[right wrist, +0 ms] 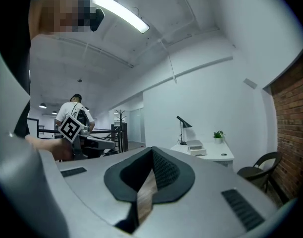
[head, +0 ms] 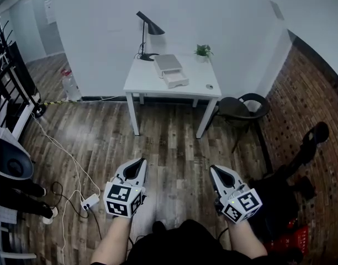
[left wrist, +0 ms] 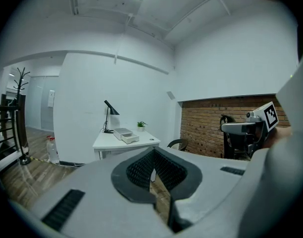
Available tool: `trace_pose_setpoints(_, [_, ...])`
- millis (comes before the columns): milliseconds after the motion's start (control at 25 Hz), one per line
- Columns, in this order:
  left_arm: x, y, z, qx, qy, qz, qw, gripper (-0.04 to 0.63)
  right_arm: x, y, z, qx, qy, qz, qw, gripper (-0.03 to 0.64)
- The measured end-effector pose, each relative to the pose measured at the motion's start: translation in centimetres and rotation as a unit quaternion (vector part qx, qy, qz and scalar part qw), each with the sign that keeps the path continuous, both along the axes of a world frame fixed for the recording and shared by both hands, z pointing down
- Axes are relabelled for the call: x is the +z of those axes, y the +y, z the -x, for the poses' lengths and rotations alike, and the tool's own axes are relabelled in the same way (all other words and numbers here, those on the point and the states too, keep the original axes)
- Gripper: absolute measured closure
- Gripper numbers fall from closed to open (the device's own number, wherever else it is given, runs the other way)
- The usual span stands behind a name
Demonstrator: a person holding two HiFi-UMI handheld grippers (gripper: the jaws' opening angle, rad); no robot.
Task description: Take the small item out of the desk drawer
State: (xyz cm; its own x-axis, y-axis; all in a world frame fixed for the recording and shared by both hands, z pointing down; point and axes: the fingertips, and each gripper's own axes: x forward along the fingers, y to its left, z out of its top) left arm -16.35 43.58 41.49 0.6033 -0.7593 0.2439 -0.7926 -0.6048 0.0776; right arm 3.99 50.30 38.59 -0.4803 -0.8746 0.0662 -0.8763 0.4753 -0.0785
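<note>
Head view: white desk (head: 140,80) stands well ahead across the floor, with the drawer unit (head: 168,63) on top and its lower drawer (head: 176,81) standing out. Small item too far to resolve, presumably inside. Left gripper (head: 140,163) and right gripper (head: 214,170) sit low, near the body. Left gripper view: jaws pressed together, nothing between. Right gripper view: same, pinched closed, empty. Step looks like the approach: walk in, square up to the drawer, spread one claw before reaching.

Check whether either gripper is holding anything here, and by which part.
Nothing is held. The left gripper and right gripper both have jaws together with nothing between them, away from the desk.
</note>
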Motion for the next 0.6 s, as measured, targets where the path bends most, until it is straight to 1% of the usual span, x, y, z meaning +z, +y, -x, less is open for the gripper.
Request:
trace_pose_setpoints(160, [0.2,-0.4,1.5,0.010,-0.001,0.005,0.9999,0.588,1.7,-0.1,2.3,0.002,-0.016,0.029,0.999,0.614])
trace_pose_setpoints(360, [1.0,-2.4,3.0,0.010,0.000,0.013,0.9999,0.586,3.1,-2.3,4.7,-0.009,-0.022,0.050,0.998,0.614])
trace_pose_setpoints(480, [1.5,-4.5,3.1,0.008,-0.001,0.020,0.9998,0.586,3.4,-4.5,5.1,-0.021,-0.026,0.055,0.998,0.614])
trace_pose_setpoints(600, [2.2,-6.7,2.4,0.010,-0.002,0.030,0.9995,0.587,4.2,-7.2,4.5,-0.025,-0.028,0.064,0.997,0.614])
